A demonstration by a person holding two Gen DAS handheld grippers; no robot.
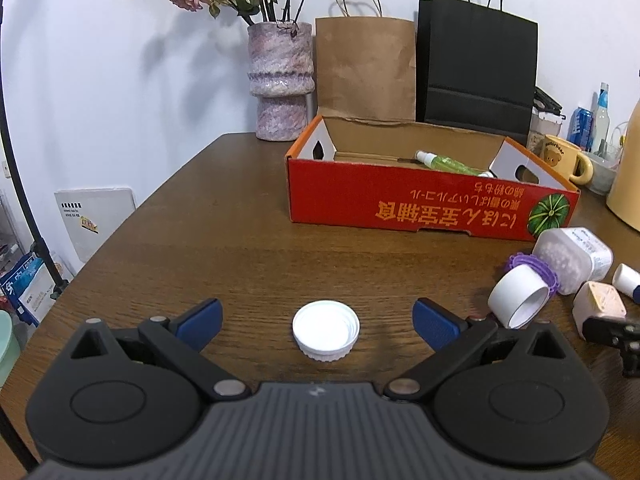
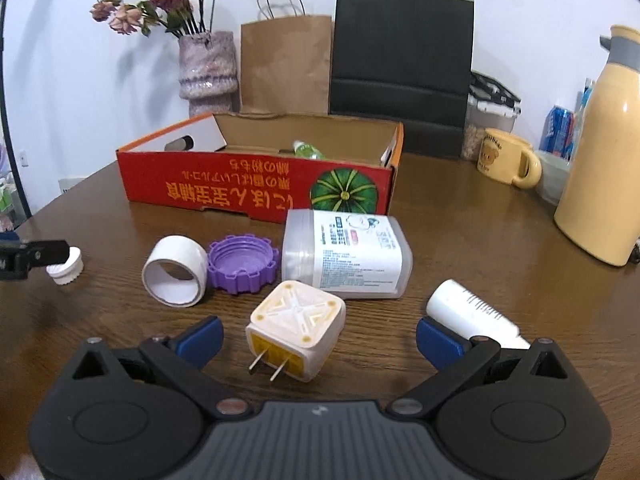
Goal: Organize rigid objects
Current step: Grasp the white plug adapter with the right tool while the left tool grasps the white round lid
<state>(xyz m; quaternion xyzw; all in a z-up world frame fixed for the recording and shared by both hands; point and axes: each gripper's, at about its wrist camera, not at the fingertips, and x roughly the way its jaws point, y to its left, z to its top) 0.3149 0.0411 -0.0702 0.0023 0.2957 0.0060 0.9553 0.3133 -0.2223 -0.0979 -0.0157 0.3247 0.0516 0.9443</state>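
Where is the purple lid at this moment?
In the right wrist view the purple lid lies on the table, left of centre, between the white tape roll and the lying plastic jar, before the red box.

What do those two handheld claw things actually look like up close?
Both look the same. The left gripper and right gripper each have a matte black body with two round discs, a ribbed grey centre panel bearing a small pale logo, angled black link arms with silver rivets, and blue textured finger pads. No cables, hands or sleeves are visible.
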